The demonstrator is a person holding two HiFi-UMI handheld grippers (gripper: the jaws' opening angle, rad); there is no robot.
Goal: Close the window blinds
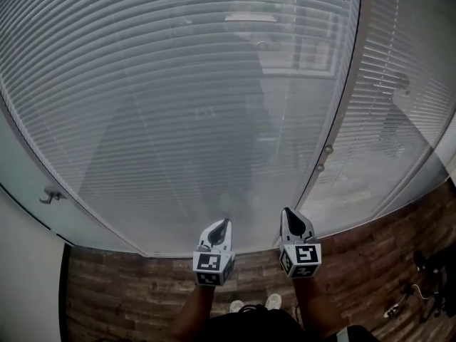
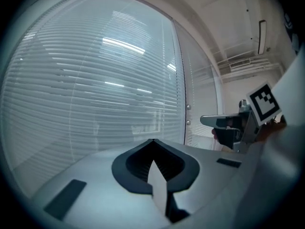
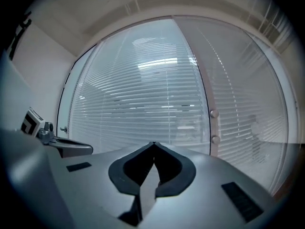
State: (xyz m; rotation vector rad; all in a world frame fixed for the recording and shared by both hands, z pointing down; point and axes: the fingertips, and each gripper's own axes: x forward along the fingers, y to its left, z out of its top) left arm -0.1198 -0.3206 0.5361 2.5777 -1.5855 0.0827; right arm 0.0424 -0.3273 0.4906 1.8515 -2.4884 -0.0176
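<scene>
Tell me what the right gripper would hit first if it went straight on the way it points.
The shut right gripper would likely meet the wide white slatted window blind, just left of the pale frame post; depth is unclear.

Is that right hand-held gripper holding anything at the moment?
No, the right hand-held gripper has its jaws closed together with nothing between them, and it points at the window blinds.

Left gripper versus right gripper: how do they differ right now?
Left gripper fronts the wide blind; right gripper sits nearer the post with two knobs. Right gripper's tips show higher in the head view than left gripper's. Both are shut, holding nothing.
</scene>
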